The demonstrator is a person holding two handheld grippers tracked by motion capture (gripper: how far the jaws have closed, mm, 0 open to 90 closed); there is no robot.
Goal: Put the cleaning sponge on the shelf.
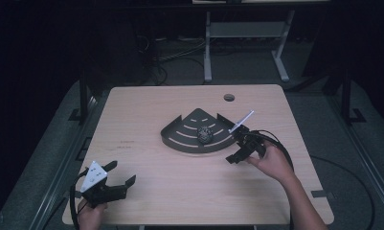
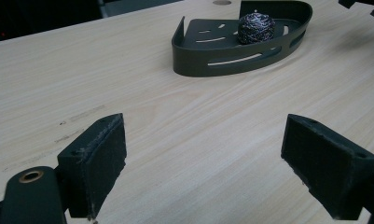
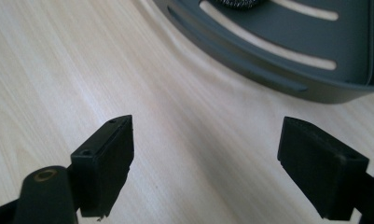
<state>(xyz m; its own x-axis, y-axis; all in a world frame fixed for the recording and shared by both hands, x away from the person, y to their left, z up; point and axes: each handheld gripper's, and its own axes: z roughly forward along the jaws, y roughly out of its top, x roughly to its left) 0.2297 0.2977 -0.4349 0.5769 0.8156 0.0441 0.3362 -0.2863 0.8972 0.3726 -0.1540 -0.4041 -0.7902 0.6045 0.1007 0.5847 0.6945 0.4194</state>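
right tongs (image 3: pixel 205 163) wide, empty | left tongs (image 2: pixel 203 163) wide, empty | scouring ball (image 3: pixel 236 3) cut off in tray (image 3: pixel 287 56)

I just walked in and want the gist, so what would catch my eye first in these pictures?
A dark fan-shaped tray sits mid-table with a metallic scrubber ball inside it. The right gripper hovers open beside the tray's right end, holding nothing. The left gripper waits open near the front left edge of the wooden table.
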